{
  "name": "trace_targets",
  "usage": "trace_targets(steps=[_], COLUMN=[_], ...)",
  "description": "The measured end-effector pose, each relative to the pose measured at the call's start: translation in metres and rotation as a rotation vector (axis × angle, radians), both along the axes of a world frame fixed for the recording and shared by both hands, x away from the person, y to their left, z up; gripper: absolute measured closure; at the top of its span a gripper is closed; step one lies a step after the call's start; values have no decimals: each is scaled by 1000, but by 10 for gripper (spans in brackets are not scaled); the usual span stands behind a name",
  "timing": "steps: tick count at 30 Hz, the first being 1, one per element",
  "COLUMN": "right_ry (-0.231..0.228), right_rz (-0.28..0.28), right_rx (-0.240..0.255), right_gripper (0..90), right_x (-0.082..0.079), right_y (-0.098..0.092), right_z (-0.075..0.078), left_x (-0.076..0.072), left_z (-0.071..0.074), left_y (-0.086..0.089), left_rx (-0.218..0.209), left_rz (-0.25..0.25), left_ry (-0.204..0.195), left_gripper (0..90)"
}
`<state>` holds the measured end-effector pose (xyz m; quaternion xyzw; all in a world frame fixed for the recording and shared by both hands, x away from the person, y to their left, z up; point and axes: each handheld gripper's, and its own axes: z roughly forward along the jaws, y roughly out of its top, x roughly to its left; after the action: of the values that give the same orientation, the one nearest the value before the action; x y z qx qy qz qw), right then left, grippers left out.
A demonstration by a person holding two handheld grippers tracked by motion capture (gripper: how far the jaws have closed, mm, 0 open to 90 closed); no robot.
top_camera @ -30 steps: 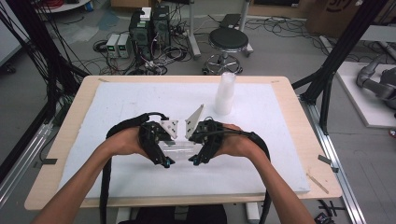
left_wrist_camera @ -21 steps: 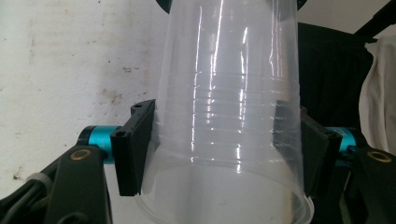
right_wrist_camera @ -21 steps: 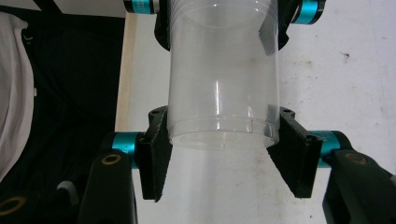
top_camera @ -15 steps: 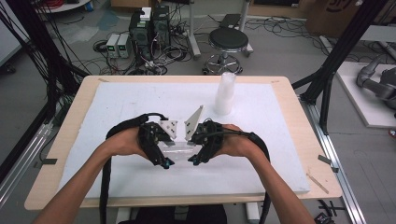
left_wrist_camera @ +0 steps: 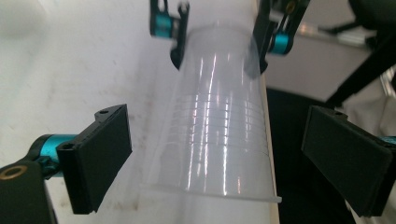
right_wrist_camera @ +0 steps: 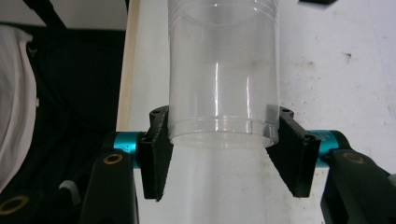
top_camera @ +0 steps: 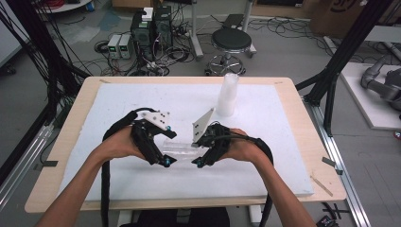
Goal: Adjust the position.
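Note:
A clear plastic cup (top_camera: 182, 145) lies level above the white mat, between the two grippers that face each other. My right gripper (top_camera: 199, 163) is shut on its narrow base end; in the right gripper view both black pads (right_wrist_camera: 156, 154) press the cup (right_wrist_camera: 224, 70) from either side of my right gripper (right_wrist_camera: 224, 151). My left gripper (top_camera: 165, 161) stands open around the wide rim end, and its jaws have just been opening. In the left gripper view the cup (left_wrist_camera: 219, 140) sits between the jaws of my left gripper (left_wrist_camera: 222, 156), with a gap to each pad (left_wrist_camera: 100, 154).
A tall stack of clear cups (top_camera: 227, 94) stands upright at the back of the white mat (top_camera: 118, 99), beyond the right hand. The mat covers a wooden table (top_camera: 71, 118). A stool (top_camera: 231, 42) and electronics boxes (top_camera: 151, 23) sit on the floor behind it.
The left gripper's jaws have spread away from the cup, which stays clamped in the right gripper. Both hands have kept their places.

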<state>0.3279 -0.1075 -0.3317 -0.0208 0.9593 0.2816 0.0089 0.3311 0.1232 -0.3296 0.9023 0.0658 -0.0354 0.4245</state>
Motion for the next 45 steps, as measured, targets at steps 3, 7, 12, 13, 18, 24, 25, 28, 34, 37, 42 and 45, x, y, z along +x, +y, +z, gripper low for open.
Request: trace_targets(steps=[3, 7, 12, 13, 18, 24, 25, 28, 34, 37, 42, 45], right_ry=[6, 20, 33, 36, 58, 77, 82, 83, 90, 88, 96, 92], right_rz=[-17, -48, -54, -61, -72, -71, -66, -60, -55, -53, -46, -38], right_rx=[77, 216, 397, 415, 547, 657, 667, 703, 717, 720, 743, 747], right_gripper=[439, 439, 438, 438, 437, 438, 438, 437, 437, 437, 437, 437], right_x=[1, 2, 0, -1, -2, -2, -1, -2, -2, -2, -3, -4], right_y=[-11, -27, -43, -45, -52, -56, -56, -56, -54, -54, -53, -53], right_z=[-4, -11, -22, -25, -38, -46, -47, -49, -53, -53, -56, -55], left_x=[-3, -10, -15, -16, -22, -22, -22, -23, -23, -23, -22, -22], left_z=[1, -4, -16, -19, -34, -51, -53, -57, -59, -59, -59, -56], left_y=[12, 25, 38, 40, 45, 46, 45, 42, 36, 32, 22, 13], left_rx=[-99, -245, -416, -427, -522, -589, -594, -601, -622, -629, -633, -641], left_rz=[22, 62, 122, 119, 144, 158, 158, 152, 147, 144, 127, 111], left_ry=[-34, -82, -108, -107, -125, -96, -91, -89, -83, -78, -74, -76], left_gripper=[84, 84, 84, 80, 77, 72, 72, 72, 72, 72, 72, 72])
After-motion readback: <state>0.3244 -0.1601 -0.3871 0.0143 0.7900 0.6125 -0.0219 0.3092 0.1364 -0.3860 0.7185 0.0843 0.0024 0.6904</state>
